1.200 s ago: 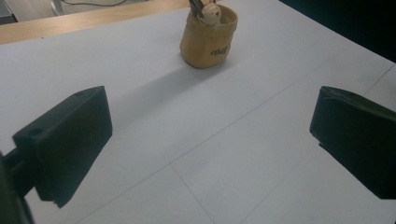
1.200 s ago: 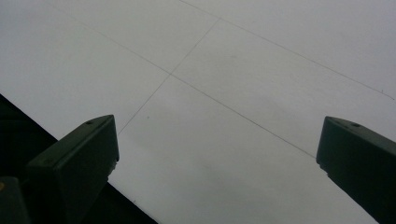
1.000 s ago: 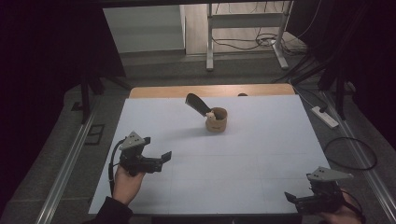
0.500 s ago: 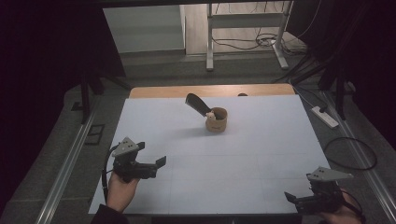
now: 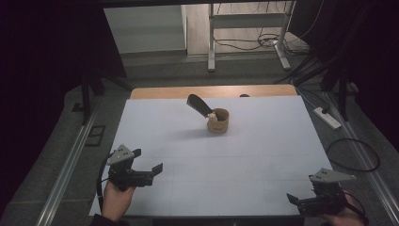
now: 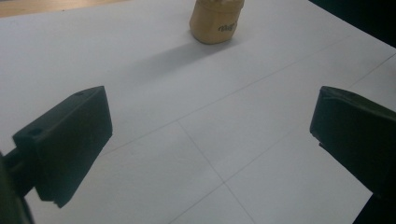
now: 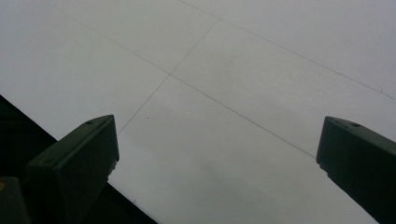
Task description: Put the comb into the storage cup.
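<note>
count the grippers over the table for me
2. The left gripper is held over the near left corner of the white table; the right gripper over the near right corner.

The bench (image 5: 263,155) fills the middle of the high view, its white top crossed by thin dark lines that form a grid. A strip of bare wood (image 5: 211,91) shows along its far edge, in the upper middle of the frame. A small tan cup (image 5: 218,121) stands on the white surface, just above the frame's centre, with a dark flat object (image 5: 199,104) leaning out of it toward the upper left. In the left gripper view the cup sits at the top centre, casting a soft shadow to the left.
</note>
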### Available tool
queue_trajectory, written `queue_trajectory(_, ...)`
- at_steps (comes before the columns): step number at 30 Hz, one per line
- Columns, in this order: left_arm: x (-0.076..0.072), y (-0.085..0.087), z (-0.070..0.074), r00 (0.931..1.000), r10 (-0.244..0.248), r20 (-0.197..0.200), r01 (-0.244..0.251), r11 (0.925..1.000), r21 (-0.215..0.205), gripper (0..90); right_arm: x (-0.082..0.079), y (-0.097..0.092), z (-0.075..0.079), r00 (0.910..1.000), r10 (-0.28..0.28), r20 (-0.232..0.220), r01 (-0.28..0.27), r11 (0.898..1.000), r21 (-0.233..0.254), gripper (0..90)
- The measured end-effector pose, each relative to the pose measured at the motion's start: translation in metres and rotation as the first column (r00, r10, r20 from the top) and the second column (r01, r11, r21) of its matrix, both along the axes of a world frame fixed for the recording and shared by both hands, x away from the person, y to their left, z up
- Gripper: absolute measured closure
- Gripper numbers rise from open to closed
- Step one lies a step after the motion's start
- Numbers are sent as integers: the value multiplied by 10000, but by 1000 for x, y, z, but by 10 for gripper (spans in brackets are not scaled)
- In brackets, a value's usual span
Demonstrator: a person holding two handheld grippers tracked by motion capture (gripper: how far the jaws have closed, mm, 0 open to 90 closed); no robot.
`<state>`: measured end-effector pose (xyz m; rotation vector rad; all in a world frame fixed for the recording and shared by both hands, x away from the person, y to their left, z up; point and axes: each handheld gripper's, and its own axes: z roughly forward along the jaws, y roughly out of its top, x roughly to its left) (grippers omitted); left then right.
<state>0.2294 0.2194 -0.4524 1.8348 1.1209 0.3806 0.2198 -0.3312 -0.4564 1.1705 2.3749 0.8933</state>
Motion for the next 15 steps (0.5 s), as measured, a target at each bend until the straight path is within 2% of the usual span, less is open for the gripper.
queue_trajectory(15, -21, 15, -7, 9991, 323, -271, -316, 9992, 241, 0, 0, 0, 0, 10000, -29, 24, 29, 10000, -23, 0)
